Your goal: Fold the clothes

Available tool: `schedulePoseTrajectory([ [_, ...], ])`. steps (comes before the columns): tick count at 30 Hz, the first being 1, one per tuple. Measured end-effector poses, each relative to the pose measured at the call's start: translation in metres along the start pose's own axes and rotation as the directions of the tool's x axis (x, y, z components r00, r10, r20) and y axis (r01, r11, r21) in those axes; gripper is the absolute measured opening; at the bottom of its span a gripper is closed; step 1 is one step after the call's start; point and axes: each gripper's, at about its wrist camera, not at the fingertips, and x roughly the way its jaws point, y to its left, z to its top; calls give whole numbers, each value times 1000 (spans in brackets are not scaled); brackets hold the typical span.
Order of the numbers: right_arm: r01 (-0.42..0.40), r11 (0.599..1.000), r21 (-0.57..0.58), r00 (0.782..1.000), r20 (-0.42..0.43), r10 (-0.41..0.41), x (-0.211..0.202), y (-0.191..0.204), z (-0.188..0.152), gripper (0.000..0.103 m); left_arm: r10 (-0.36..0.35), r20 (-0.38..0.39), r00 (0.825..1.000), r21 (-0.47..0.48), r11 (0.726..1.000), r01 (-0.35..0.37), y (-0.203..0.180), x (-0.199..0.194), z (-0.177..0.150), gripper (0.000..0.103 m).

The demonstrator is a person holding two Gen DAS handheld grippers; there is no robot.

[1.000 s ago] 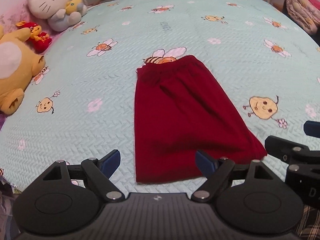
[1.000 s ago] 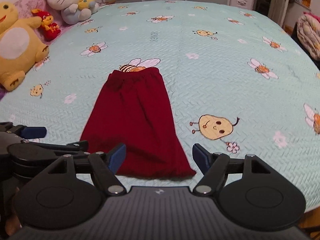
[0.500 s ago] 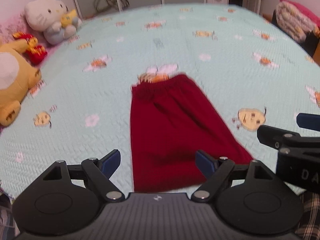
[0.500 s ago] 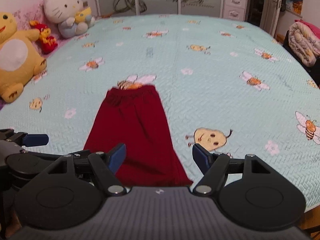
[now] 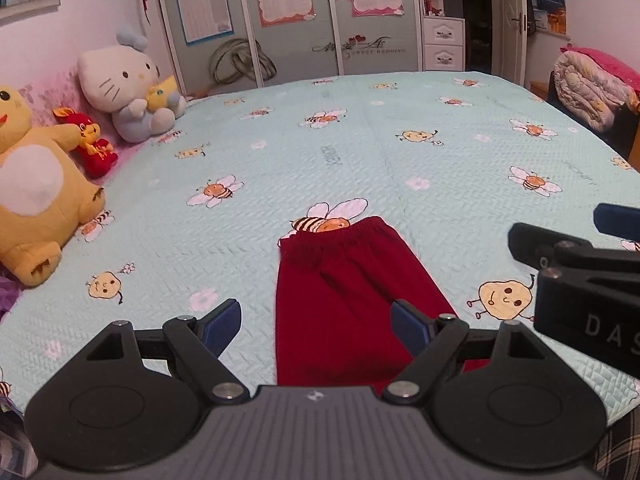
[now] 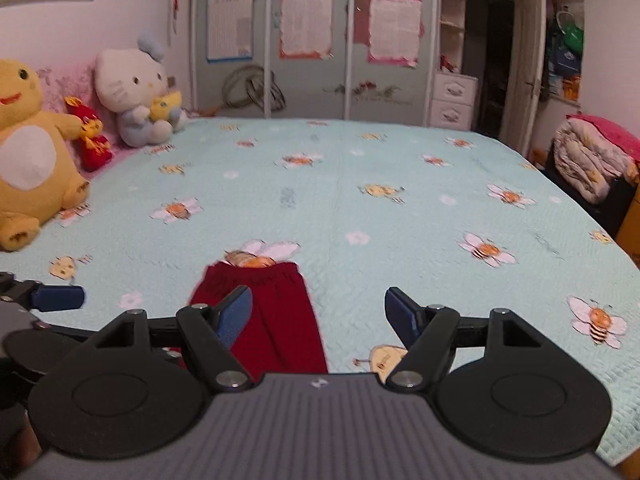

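A wide bed with a pale green bee-print quilt fills both views. Far left, by the wall, sit a yellow plush, a small red plush and a white cat plush. Near the front edge, roughly centre, lies a pair of dark red trousers, flat, already folded lengthwise, waistband pointing away. The left gripper hovers over the trousers' near end, fingers apart and holding nothing. The right gripper hangs beside it, fingers likewise apart and empty. Both hems sit below the camera's view, so a blind pinch could catch only the top layer and pull the fold askew.
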Motion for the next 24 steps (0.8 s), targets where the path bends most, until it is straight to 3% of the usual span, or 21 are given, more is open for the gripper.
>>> schedulePoseTrajectory([
  [17, -36, 999, -4, 997, -73, 35, 10, 6, -11, 73, 24, -98, 995, 27, 999, -21, -7, 13, -15, 85],
  [24, -32, 999, -10, 994, -107, 31, 19, 5, -18, 73, -24, -148, 989, 8, 1000, 25, -9, 24, -20, 85],
])
